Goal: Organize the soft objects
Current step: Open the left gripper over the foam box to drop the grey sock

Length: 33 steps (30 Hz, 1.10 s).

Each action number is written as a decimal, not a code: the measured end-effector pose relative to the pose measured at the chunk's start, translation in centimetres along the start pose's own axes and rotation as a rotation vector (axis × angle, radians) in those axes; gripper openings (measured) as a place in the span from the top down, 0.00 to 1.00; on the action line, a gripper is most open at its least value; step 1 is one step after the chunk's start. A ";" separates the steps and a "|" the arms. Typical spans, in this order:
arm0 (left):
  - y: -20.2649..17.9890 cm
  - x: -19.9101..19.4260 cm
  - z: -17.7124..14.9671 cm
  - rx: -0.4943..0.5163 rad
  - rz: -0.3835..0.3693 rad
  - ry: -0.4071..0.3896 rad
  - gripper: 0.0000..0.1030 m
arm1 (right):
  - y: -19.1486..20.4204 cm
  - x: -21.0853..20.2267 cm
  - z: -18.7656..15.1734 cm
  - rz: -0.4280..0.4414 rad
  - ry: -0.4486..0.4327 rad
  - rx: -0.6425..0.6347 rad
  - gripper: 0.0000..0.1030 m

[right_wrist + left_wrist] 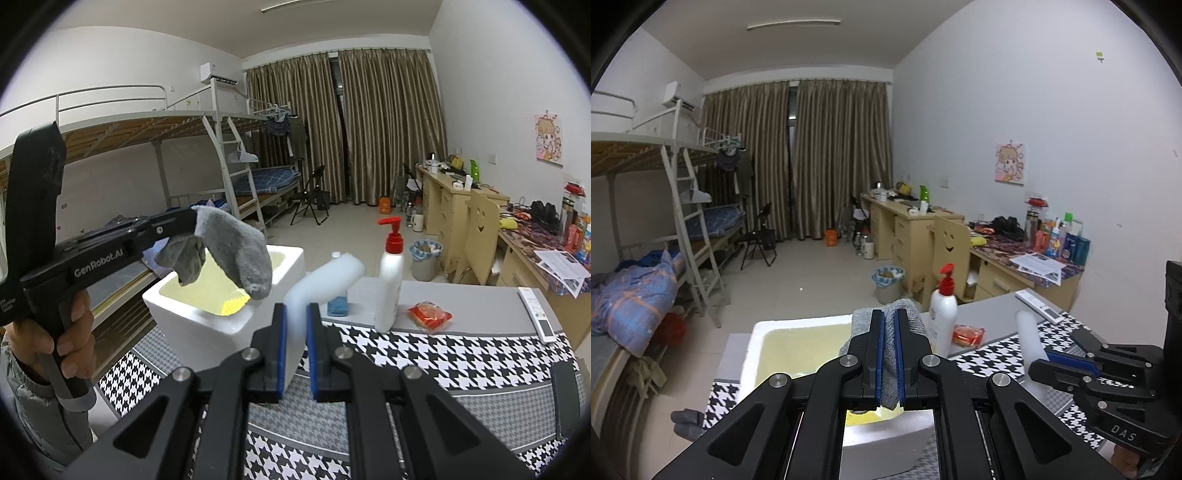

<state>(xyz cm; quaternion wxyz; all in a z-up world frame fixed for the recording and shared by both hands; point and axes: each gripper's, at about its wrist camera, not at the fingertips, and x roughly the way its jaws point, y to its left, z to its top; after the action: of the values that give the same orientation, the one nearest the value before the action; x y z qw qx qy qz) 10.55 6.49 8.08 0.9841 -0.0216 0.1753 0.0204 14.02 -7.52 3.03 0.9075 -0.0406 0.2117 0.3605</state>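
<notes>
My left gripper (889,321) is shut on a grey sock (911,314) and holds it in the air above the open white foam box (759,345). In the right wrist view the left gripper (192,221) shows at the left with the sock (236,251) hanging over the box (221,325), whose inside is yellow. My right gripper (295,314) is shut on a white foam sheet (325,277) that bends over to the right above the table. It also shows in the left wrist view (1067,347) with the sheet (1028,332).
On the houndstooth cloth (443,354) and grey table stand a white pump bottle with a red top (389,288), a red packet (430,314), a small bottle with blue liquid (337,304) and a remote (535,314). Bunk beds are at the left, desks at the right.
</notes>
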 end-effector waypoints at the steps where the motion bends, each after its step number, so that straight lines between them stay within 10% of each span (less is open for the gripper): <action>1: 0.3 0.0 0.0 -0.003 0.006 0.001 0.95 | 0.1 0.1 0.0 0.004 0.002 -0.003 0.88; 29: 4.1 3.9 -1.5 -0.053 0.120 0.102 0.92 | 1.7 1.9 0.8 0.034 0.016 -0.031 0.87; 31: 4.3 4.2 -1.6 -0.053 0.115 0.111 0.84 | 1.7 2.0 0.8 0.032 0.020 -0.030 0.87; 33: 4.5 4.3 -1.8 -0.057 0.114 0.115 0.52 | 1.8 2.1 0.8 0.028 0.023 -0.030 0.87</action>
<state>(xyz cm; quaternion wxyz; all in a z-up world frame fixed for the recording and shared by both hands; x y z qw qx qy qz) 13.80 11.00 4.76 0.9686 -0.0409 0.2319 0.0800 14.47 -4.68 3.02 0.8991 -0.0554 0.2170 0.3760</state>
